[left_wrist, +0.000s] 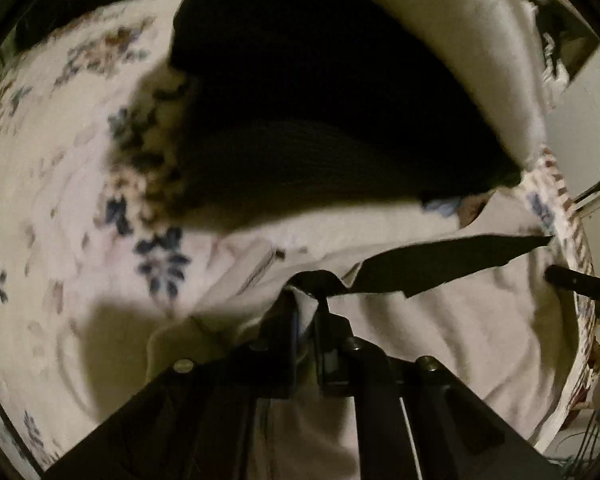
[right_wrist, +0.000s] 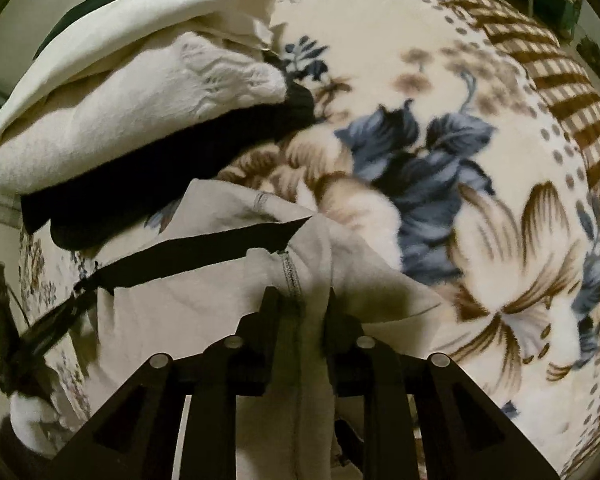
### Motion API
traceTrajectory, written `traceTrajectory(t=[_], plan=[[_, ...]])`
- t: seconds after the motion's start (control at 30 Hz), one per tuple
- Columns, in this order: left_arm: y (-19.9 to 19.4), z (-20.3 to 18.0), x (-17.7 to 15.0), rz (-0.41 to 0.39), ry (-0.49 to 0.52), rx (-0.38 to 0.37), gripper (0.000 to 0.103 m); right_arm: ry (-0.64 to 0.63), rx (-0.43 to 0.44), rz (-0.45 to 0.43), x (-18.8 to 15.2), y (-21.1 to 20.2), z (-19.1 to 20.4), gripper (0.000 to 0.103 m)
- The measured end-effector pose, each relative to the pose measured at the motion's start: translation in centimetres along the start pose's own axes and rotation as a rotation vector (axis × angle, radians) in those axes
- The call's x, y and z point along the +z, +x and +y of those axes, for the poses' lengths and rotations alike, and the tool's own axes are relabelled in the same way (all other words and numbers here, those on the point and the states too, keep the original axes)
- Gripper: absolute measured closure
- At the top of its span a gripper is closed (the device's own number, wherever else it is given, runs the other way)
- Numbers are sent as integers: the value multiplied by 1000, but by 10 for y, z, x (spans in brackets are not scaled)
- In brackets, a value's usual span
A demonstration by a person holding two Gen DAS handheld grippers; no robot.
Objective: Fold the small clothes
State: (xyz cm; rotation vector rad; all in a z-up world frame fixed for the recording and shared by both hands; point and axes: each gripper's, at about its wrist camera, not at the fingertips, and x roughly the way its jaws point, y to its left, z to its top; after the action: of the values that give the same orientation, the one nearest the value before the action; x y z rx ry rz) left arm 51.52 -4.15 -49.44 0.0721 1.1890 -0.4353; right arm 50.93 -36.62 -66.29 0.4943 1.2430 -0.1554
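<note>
We have both claws clamped on the pale garment (right_wrist: 204, 300) lying on the floral blanket (right_wrist: 480, 184): left claw (left_wrist: 306, 300) on its black-trimmed edge, right claw (right_wrist: 298, 304) on a seam. At ten o'clock the folded pile (right_wrist: 112, 120) crowds us; thin pinches may slip, spoiling the fold.

Pale grey garment (right_wrist: 204, 304), blue-brown floral blanket (right_wrist: 440, 184)

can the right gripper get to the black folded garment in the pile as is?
Probably not yet: the right gripper is shut on the grey garment. The black garment lies beyond, under the white clothes.
</note>
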Motion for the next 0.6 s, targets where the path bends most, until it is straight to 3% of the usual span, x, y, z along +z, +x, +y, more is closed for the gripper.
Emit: traceTrajectory(t=[0.1,0.23,0.4,0.57,0.6], plan=[[-31,9,-4,-94,-37,-13,98,-52,-5,-51,-2,-9,15,97],[-52,34,-6,-141,-146,-18,98,-52,25,-107,3,-25,24,97],[-20,46,10,-67,-199,-7,98,-44,17,-112,19,-23,24,97],[14,58,14,36,-244,-3,92,-35,-62,18,46,18,22,97],[8,61,12,29,-258,-14,84,-17,-56,41,47,22,19,95]])
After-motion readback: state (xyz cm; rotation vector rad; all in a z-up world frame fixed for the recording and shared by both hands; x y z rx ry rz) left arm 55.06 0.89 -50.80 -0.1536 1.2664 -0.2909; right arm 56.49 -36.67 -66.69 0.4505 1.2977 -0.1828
